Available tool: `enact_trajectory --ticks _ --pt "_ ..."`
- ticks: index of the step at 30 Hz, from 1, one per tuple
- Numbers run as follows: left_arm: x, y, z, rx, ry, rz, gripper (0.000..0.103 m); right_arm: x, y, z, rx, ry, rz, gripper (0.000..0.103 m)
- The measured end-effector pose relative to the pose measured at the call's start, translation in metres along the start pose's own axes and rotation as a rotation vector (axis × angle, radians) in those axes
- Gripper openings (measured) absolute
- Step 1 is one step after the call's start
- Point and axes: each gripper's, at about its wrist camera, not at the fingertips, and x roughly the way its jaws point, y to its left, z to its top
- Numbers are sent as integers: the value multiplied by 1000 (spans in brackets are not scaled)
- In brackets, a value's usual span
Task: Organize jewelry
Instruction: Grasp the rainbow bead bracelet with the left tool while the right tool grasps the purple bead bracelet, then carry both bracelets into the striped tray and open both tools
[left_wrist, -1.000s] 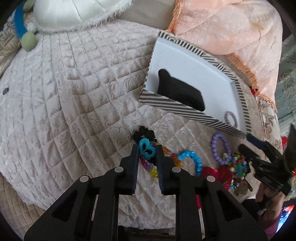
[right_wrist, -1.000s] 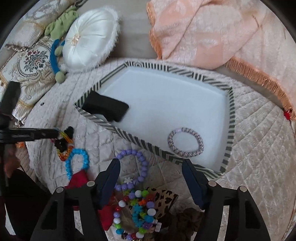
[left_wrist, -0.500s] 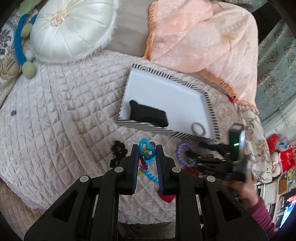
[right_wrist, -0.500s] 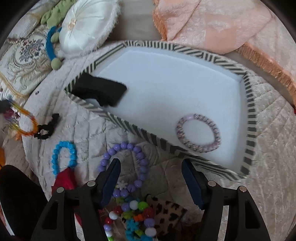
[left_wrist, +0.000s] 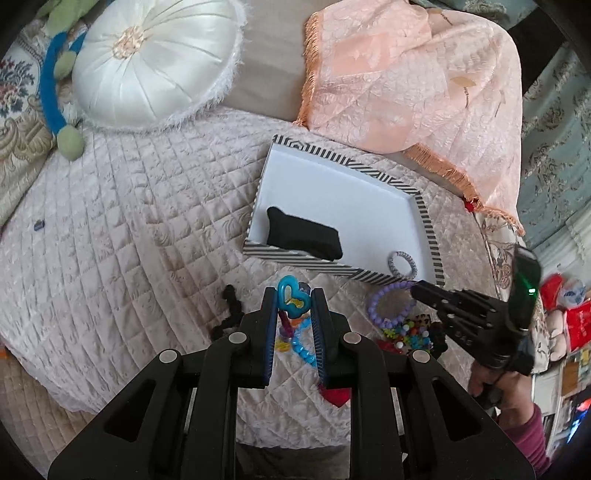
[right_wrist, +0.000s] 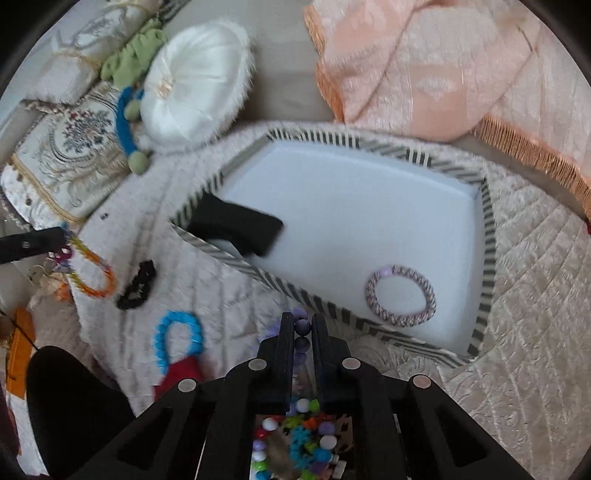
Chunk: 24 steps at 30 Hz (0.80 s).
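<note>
Left wrist view: the step in hand looks like the carry, two pieces picked up at once and both bound for the striped tray (left_wrist: 428, 218). The left gripper (left_wrist: 294, 301) pinches a chain bracelet by its turquoise heart charm (left_wrist: 291, 297), which stands between the pads with the coloured links hanging below. The tray lies just beyond the fingertips and slightly right, with a black cushion (left_wrist: 303, 238) at its near left and a braided bracelet (left_wrist: 402, 263) in its near right corner. My reading is that the next move calls for a forward reach over the near wall and a release onto bare white floor, clear of the cushion. At right the right gripper (left_wrist: 417, 286) reaches in, its tip at the purple bead bracelet (left_wrist: 391, 302), which lies on the quilt (left_wrist: 129, 221) just in front of the tray.

Right wrist view: the right gripper's jaws have just been closing and now stand pressed on the purple beads, two or three visible between the fingers (right_wrist: 286, 332). The near wall of the tray is immediately beyond the tips. A lift and a short push forward should do it. To the left, still on the quilt, lie a blue bead bracelet (right_wrist: 177, 339) and a black scrunchie (right_wrist: 138, 284); further left, the chain bracelet hangs from the left gripper.
</note>
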Motion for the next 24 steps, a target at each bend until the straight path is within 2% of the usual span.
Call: enact_trajectory --ticks 7,15,24 --pt "-10 -24 12 56 -34 23 17 -38 14 18 -25 -77 21 9" --pt "-9 -51 31 107 -68 62 17 -79 22 37 -74 -146 5 9" --pt "9 -72 48 151 -84 111 17 -91 17 47 -96 -170 -21 9"
